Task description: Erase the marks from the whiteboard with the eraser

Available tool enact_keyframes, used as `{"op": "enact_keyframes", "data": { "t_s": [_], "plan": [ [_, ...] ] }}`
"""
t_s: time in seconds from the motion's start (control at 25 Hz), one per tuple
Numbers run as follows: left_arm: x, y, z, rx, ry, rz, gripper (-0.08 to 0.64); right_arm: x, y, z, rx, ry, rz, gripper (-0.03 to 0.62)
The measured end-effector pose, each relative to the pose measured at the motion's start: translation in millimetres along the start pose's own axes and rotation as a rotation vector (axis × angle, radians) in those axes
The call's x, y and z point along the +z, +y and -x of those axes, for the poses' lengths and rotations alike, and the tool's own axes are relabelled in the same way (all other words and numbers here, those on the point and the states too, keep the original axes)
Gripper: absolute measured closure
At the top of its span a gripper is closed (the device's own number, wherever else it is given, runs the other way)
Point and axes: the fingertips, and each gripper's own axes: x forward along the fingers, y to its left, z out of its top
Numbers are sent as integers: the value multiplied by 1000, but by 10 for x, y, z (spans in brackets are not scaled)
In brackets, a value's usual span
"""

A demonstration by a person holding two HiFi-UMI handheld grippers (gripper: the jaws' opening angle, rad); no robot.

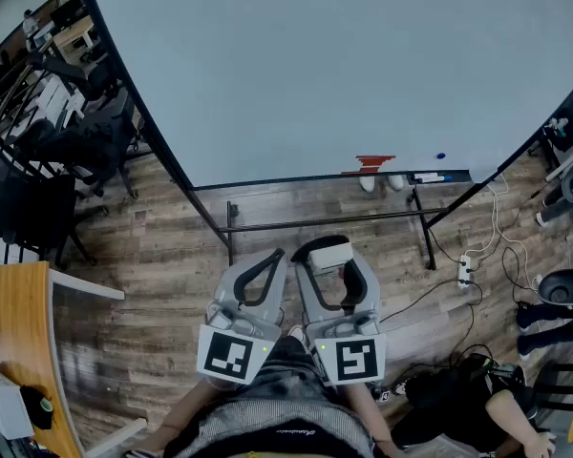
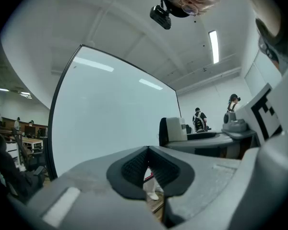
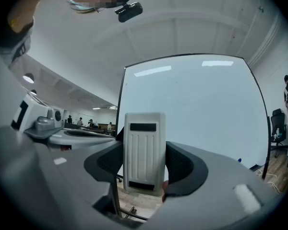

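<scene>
The whiteboard (image 1: 344,65) fills the upper head view and looks wiped white, with no marks that I can make out on its face. A white ribbed eraser (image 3: 144,152) stands upright between the pads of my right gripper (image 3: 145,163), which is shut on it; in the head view the eraser (image 1: 330,253) shows at the tip of that gripper (image 1: 336,256). My left gripper (image 1: 267,260) hangs beside it, jaws closed together with nothing in them. Both are held low, in front of the board (image 2: 110,114) and apart from it.
A red item (image 1: 373,163), a marker (image 1: 430,176) and a blue dot (image 1: 441,156) lie along the board's bottom ledge. The black stand bar (image 1: 325,223) crosses the wooden floor below. A wooden desk (image 1: 19,351) is at left, cables and a power strip (image 1: 465,270) at right.
</scene>
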Motion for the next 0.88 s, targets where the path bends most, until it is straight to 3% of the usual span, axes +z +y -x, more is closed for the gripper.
{"op": "enact_keyframes", "data": {
  "t_s": [0.44,0.56,0.88],
  "plan": [
    [-142,-2,-78,63,6,21,557,-173,-132,-100,75,6,-72,327],
    [-203,156,-73,109,20,58,557,-192,-74,-243,111,13,-72,327],
    [-199,795,-391,143,-9,19,557,-194,10,-973,146,-3,-40,327]
  ]
}}
